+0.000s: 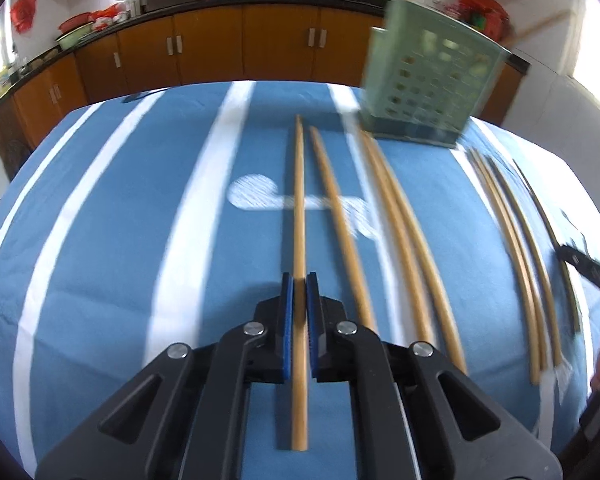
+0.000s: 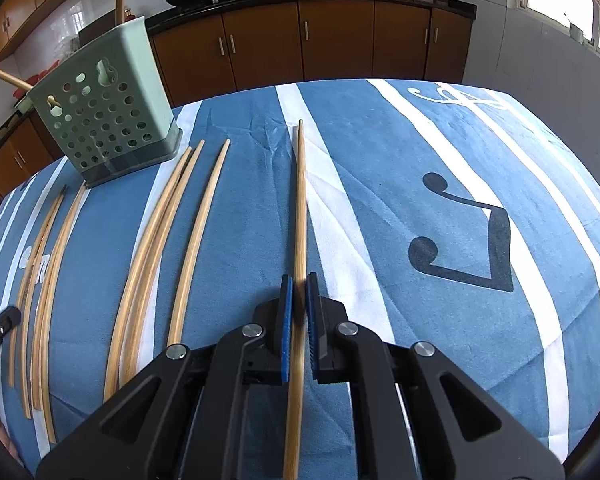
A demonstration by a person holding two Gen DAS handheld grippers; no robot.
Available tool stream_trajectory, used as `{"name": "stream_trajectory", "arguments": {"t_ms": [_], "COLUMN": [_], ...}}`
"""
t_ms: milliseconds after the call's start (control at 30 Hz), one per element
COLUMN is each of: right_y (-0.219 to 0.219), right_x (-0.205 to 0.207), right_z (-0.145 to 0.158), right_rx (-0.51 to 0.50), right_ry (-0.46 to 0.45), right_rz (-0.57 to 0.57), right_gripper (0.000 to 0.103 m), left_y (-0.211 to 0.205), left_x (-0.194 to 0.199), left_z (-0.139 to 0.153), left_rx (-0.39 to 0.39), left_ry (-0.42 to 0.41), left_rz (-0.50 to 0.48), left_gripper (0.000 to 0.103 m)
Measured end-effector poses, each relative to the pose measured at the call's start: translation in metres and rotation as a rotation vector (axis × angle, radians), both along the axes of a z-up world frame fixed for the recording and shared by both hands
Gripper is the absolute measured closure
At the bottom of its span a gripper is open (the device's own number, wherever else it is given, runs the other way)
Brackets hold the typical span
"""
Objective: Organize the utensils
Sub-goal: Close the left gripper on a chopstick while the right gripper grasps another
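The left claw is clenched on a chopstick that runs between its blue pads and points away along the blue-and-white striped cloth covering the surface; the stick's near end pokes out behind the pads toward the camera. The right claw is likewise clenched on its own chopstick, whose thin tip reaches toward the far edge of the cloth. Whether either stick is lifted or lies flat on the cloth cannot be told from these views. In the left view, a single loose chopstick lies just right of the held one, then a close pair, then a further bunch near the right edge, where the sticks overlap and motion blur makes them hard to count. The green holder with round holes stands at the far right of the cloth, blurred and tilted by the lens; what it contains cannot be made out there. In the right view the same holder stands at the far left, with a stick poking out of one side hole and another rising above its rim, its top cut off by the frame. Loose chopsticks lie in curved rows left of the held stick. Each view shows only a sliver of the opposite claw at its edge.
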State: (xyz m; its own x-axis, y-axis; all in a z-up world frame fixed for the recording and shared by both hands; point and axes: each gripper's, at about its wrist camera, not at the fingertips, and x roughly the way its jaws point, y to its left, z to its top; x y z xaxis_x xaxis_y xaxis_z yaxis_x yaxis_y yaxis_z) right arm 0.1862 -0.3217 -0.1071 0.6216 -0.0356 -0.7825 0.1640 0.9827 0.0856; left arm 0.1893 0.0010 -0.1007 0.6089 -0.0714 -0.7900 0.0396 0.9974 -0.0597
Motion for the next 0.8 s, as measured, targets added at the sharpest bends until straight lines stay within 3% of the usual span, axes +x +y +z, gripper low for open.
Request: {"name": "stream_trajectory", "arguments": {"t_ms": [233, 800], "right_y": [0.003, 0.000], "right_x": [0.010, 0.009], "right_z": [-0.001, -0.002], "right_rx": [-0.006, 0.022], "right_ry": [-0.022, -0.044], "right_rz": [0.033, 0.033], "right_gripper": [0.095, 0.095], "left_y": [0.032, 0.036], "left_x": [0.029, 0.026], "left_z": [0.001, -0.001], "left_rx": [-0.004, -0.032], "left_ry": [-0.006, -0.020], "left_rz": [0.043, 0.039], "left_gripper": [0.095, 0.093]}}
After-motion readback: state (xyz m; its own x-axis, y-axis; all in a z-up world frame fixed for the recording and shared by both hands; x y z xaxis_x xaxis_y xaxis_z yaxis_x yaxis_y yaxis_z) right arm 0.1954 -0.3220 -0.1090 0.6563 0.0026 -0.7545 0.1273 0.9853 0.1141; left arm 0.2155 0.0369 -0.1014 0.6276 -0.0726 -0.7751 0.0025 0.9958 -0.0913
